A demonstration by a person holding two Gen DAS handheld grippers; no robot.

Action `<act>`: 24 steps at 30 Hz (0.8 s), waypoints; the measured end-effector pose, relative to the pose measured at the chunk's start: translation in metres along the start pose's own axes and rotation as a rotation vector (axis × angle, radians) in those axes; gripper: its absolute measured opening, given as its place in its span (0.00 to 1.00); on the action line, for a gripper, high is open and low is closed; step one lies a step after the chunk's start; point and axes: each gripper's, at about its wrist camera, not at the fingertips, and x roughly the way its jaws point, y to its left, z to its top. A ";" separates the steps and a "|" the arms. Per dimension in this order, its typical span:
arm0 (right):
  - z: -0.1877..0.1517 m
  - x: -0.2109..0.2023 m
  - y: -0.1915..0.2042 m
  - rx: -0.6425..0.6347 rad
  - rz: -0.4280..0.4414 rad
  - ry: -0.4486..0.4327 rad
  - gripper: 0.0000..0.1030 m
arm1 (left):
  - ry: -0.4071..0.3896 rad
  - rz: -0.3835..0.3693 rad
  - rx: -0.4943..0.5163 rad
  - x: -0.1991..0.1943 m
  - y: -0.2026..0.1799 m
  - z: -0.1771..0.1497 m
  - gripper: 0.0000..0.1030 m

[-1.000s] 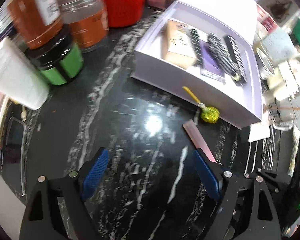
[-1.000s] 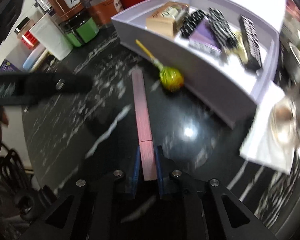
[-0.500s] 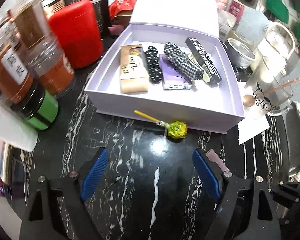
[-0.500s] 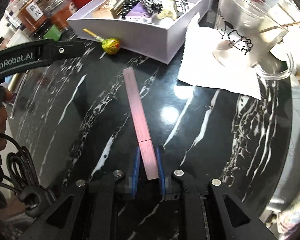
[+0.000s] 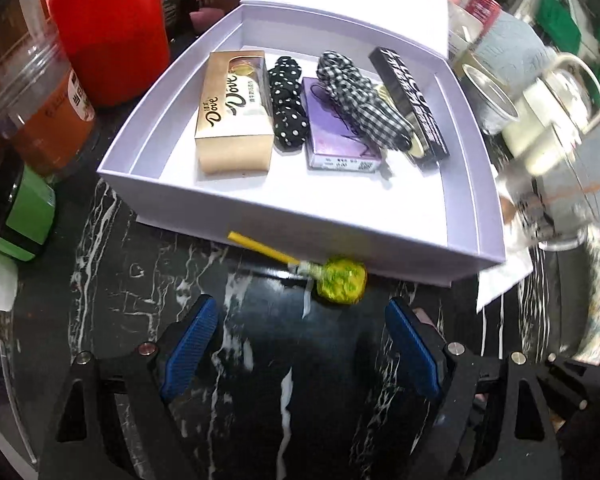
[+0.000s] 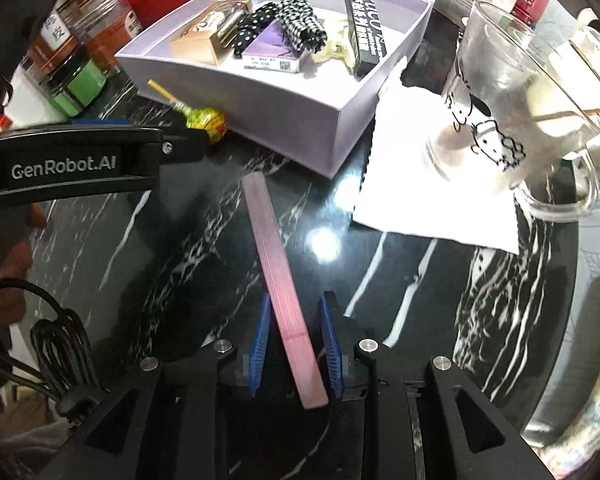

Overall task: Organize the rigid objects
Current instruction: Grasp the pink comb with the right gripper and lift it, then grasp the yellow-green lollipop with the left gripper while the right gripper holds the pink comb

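Loosened, right claw point(image 6: 294, 344) now flanks the slim pink bar point(image 6: 278, 272).

A shallow lavender cardboard box point(image 5: 476, 216) sat on the black marble-veined table point(image 5: 140, 280). Inside, left to right, lay a tan Dove chocolate carton point(image 5: 230, 120), a polka-dot fabric roll point(image 5: 288, 112), a purple card packet point(image 5: 336, 140) under a gingham fabric roll point(image 5: 360, 100), and a long black box point(image 5: 410, 100). A yellow-wrapped lollipop point(image 5: 340, 280) lay before the box's front wall.

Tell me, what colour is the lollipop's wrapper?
The lollipop wrapper is yellow-green, clearest in the left wrist view.
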 end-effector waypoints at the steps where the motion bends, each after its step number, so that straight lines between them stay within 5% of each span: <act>1: -0.002 -0.001 -0.001 0.001 0.003 -0.001 0.25 | 0.001 0.003 -0.013 0.002 0.001 0.003 0.84; 14: 0.041 0.000 -0.022 -0.006 0.001 -0.005 0.25 | 0.023 -0.043 -0.148 0.019 0.008 0.017 0.84; 16: 0.043 0.001 -0.021 -0.009 0.001 -0.005 0.25 | 0.009 -0.054 -0.148 0.017 0.008 0.015 0.79; 18: 0.045 0.001 -0.020 -0.010 0.001 -0.007 0.25 | 0.001 -0.059 -0.150 0.014 0.012 0.013 0.63; 22: 0.042 0.002 -0.019 -0.010 0.003 -0.012 0.25 | -0.004 -0.076 -0.162 0.012 0.016 0.008 0.55; 24: 0.040 0.004 -0.020 -0.006 0.006 -0.013 0.25 | 0.002 -0.091 -0.159 0.012 0.016 0.006 0.40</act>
